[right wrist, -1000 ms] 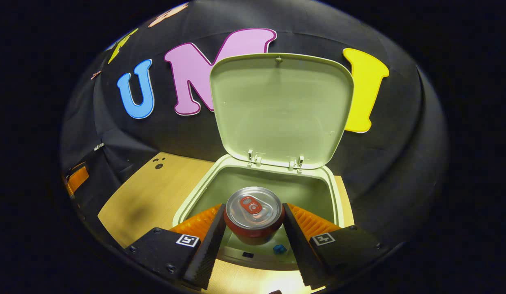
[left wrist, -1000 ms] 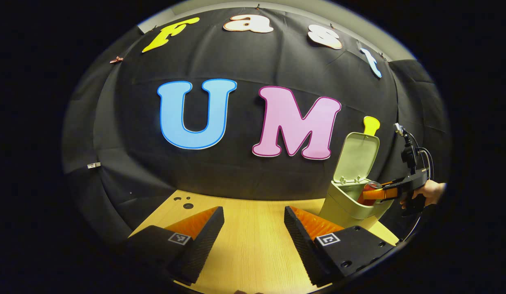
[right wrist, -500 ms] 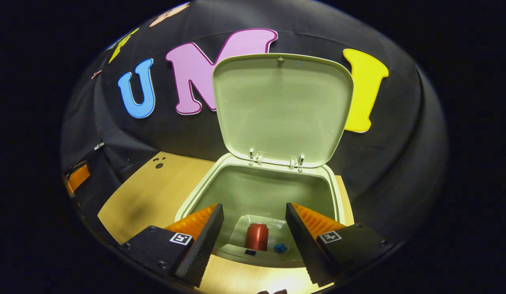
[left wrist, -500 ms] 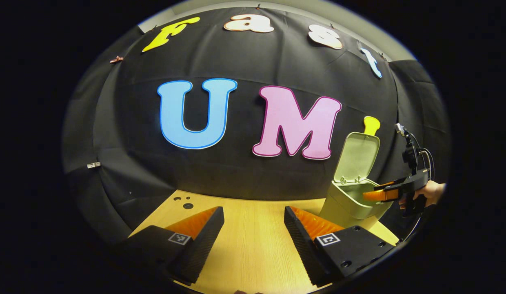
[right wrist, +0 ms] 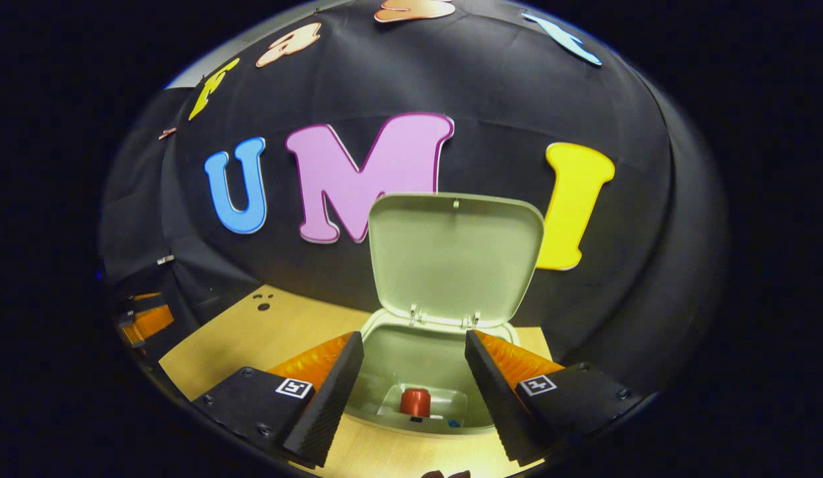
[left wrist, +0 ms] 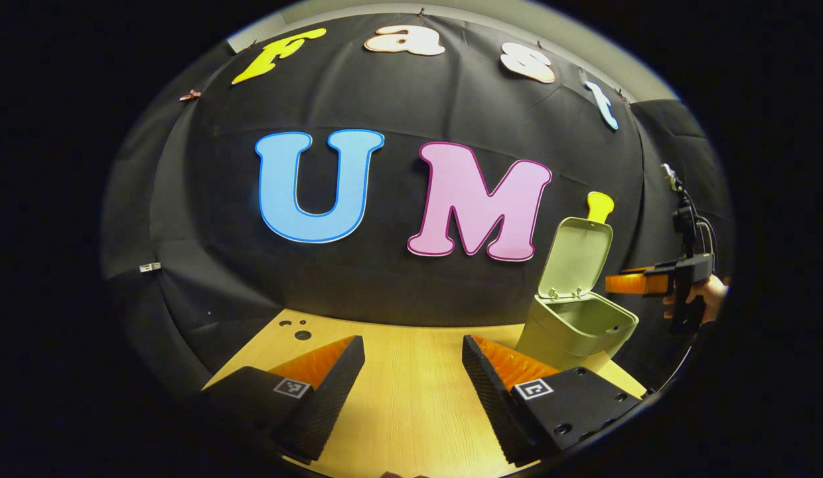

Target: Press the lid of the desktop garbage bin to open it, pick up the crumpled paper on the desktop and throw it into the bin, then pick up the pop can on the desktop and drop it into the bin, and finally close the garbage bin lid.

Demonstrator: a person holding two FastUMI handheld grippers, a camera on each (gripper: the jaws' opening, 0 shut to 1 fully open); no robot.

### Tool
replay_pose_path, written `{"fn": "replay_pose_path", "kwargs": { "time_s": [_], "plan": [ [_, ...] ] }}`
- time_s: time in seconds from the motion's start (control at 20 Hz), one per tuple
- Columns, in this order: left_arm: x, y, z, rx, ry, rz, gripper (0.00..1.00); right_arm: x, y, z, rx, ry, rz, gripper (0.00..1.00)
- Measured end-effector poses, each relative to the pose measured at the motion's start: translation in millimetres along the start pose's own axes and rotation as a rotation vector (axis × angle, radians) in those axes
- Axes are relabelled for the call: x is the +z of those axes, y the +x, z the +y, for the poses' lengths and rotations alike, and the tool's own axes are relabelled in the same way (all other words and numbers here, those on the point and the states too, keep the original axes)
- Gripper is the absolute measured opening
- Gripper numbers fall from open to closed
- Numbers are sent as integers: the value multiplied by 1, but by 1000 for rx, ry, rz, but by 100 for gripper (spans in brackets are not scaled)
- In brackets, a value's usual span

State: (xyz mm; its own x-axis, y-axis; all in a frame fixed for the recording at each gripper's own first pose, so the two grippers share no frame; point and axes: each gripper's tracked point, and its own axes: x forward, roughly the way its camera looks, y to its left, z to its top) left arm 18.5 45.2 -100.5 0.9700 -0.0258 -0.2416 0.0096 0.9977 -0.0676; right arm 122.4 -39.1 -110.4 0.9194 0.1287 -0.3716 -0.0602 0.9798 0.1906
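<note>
**Can in the bin; only the lid is left to close**

The table [left wrist: 411,398] lies bare in front of the left tool [left wrist: 411,392], which hovers over it with its jaws spread wide and nothing between them. The bin [right wrist: 428,372] stands near the table's far right corner, close to the cloth wall, its lid [right wrist: 454,252] tipped upright on its hinges. The right tool [right wrist: 411,398] hangs above and in front of the bin mouth, jaws apart and empty. The pop can [right wrist: 415,401] sits at the bottom of the bin; I cannot make out the crumpled paper.

Judging by this, the closing step is due. It calls for reaching over the lid's top edge and pushing it forward and down. Room behind the lid is tight against the wall; in front and to the left it is open.
</note>
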Motion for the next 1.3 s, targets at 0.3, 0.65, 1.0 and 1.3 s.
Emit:
{"fn": "replay_pose_path", "kwargs": {
  "time_s": [0.3,0.65,1.0,1.3],
  "plan": [
    [1,-2,-3,-10,-1,-9,96,70,-2,-15,-37,36,-137,96],
    [-2,-7,2,-1,-7,-4,96,127,26,-23,-83,-86,-256,96],
    [-4,-14,15,36,-11,-4,96,149,66,-19,-94,-113,-269,98],
    [-5,-21,24,63,-14,-2,96,138,93,-33,-128,-93,-220,98]
  ]
}}
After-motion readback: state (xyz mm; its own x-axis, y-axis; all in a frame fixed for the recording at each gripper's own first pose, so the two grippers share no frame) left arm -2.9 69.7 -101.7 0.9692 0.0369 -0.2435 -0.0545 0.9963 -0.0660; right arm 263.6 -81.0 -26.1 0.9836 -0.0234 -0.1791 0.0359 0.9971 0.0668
